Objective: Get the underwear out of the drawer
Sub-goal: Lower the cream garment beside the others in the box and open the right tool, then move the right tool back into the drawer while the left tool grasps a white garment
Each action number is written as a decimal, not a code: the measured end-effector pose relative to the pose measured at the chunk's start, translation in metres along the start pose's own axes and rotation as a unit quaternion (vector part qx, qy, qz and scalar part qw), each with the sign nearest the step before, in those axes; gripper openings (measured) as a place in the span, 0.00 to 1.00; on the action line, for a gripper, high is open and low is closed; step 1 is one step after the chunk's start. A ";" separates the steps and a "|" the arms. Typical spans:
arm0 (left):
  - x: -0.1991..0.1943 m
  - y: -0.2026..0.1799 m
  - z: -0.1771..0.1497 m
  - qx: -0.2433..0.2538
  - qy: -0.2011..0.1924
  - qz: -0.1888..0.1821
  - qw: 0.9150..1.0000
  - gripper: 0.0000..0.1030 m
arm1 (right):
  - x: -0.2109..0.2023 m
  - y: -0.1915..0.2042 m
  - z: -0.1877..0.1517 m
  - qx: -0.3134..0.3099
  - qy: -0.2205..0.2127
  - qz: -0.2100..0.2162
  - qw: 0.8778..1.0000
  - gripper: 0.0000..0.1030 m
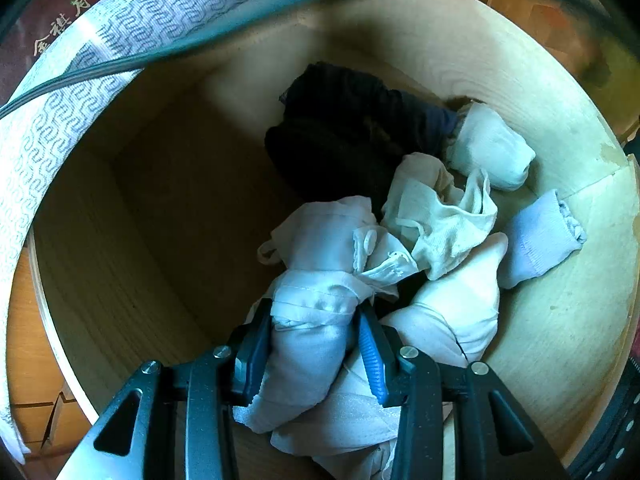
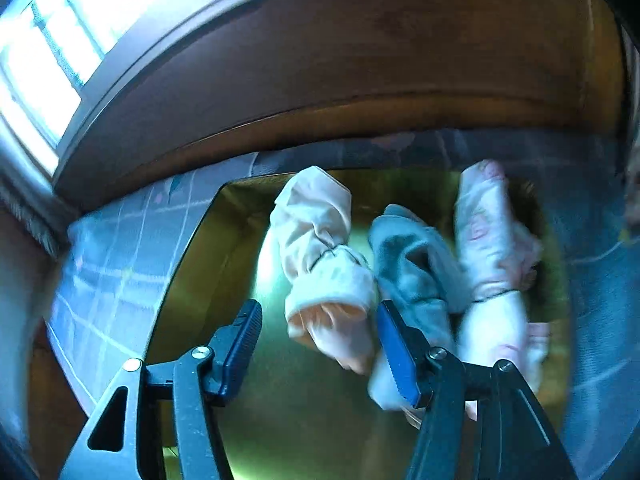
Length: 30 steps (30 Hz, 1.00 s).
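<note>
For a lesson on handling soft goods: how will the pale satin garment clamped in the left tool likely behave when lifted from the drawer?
The pale satin garment bulges between the left tool jaws, so it probably droops limply. Its sheen suggests slipperiness. It overlaps the white pile, so neighbours may drag along.

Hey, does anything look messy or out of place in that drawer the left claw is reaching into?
Yes. In the drawer, one cream garment lies unrolled and crumpled, unlike the tight rolls around it. The left claw is shut on a pale silky bundle.
</note>
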State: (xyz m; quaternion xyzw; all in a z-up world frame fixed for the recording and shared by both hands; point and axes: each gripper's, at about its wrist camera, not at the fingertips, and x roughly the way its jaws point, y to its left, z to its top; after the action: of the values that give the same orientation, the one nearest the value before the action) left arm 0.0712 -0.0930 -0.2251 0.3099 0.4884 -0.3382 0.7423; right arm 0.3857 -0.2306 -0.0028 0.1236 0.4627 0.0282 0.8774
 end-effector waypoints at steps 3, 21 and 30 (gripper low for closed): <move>0.000 0.000 0.000 -0.001 0.001 0.001 1.000 0.39 | -0.029 0.000 -0.014 -0.038 -0.028 -0.014 0.999 0.59; 0.003 -0.003 0.004 0.000 0.009 0.006 1.000 0.40 | -0.126 -0.042 -0.107 -0.141 -0.033 -0.053 0.988 0.59; 0.007 -0.005 0.007 0.002 0.015 0.008 1.000 0.40 | -0.158 -0.060 -0.184 -0.191 -0.010 -0.034 0.981 0.59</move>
State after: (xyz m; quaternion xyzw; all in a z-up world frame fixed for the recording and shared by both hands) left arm 0.0727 -0.1031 -0.2295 0.3204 0.4961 -0.3283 0.7372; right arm 0.1406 -0.2796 0.0100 -0.0617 0.4436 0.0850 0.8901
